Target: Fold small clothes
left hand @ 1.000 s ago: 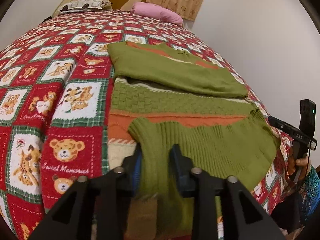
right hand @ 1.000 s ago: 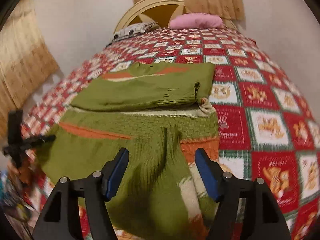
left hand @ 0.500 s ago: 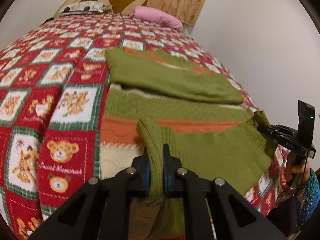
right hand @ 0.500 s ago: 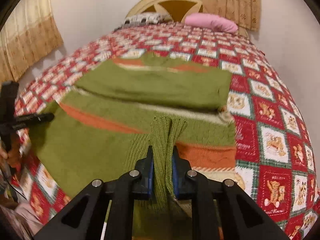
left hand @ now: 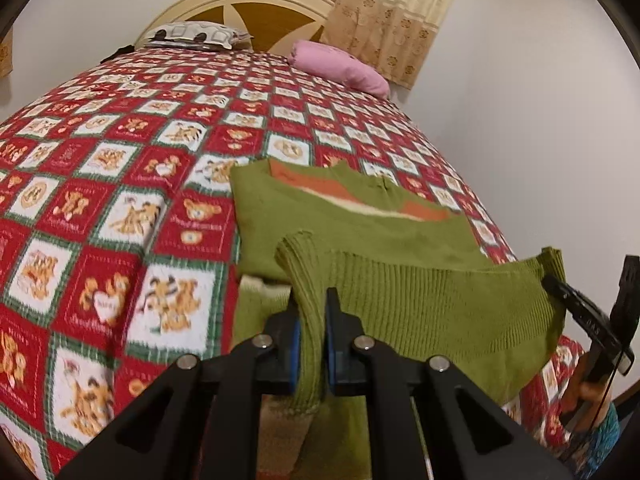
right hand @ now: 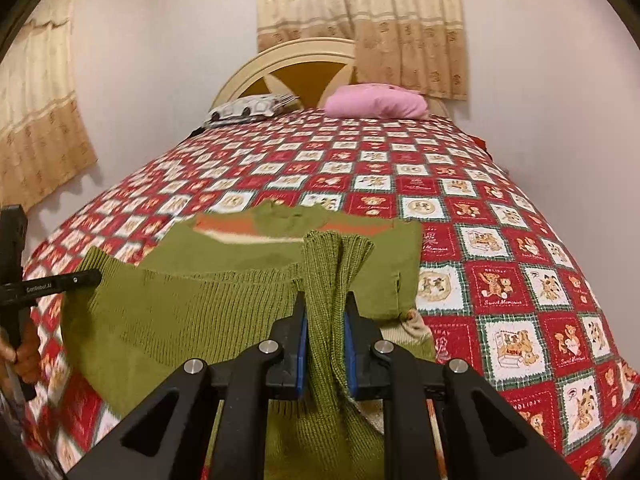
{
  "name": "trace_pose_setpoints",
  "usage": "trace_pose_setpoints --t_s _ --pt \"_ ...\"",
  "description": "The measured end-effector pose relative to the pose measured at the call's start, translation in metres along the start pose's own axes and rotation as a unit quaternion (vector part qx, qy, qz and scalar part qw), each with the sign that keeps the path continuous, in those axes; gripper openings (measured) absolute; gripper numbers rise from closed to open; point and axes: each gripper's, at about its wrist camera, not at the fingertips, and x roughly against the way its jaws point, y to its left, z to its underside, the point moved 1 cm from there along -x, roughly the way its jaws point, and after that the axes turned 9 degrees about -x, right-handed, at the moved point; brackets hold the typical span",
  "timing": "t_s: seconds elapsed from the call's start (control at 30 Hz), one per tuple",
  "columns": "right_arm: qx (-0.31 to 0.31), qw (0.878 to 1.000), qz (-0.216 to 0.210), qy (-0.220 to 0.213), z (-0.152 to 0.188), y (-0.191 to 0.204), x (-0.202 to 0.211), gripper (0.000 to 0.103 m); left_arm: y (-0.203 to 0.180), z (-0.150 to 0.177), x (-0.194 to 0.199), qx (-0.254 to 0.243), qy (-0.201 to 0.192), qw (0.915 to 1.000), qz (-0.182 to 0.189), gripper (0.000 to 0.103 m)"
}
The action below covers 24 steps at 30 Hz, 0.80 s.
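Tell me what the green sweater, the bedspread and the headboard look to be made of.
Green sweater: knit yarn, probably wool or acrylic; ribbed rows show, matte and soft.
Bedspread: printed woven cloth, likely cotton; flat matte squares with bear pictures, possibly quilted.
Headboard: seemingly wood, cream-painted rim with brown inset panels, a slight sheen.

Bed (left hand: pixel 120 184): green sweater (left hand: pixel 360 232), two pillows (right hand: pixel 376 104).
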Motion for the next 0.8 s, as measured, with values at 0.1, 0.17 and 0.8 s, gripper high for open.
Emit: trace_pose_setpoints --t_s 0.1,0.17,0.8 --pt "-0.004 1.000 0.002 -0.004 -0.010 0.003 -0.008 0.015 -0.003 -0.016 -0.008 -0.006 -0.002 1.0000 -0.006 0.010" --pt "0.001 1.000 0.004 -0.010 -0.021 0.008 -0.014 0.015 -0.003 -0.028 -0.014 -0.008 -0.005 0.9999 -0.008 0.010" --pt "-0.018 0.998 0.065 -0.003 -0.102 -0.010 -0.123 0.015 0.007 -0.122 -0.097 -0.002 -0.005 0.9994 -0.035 0.010"
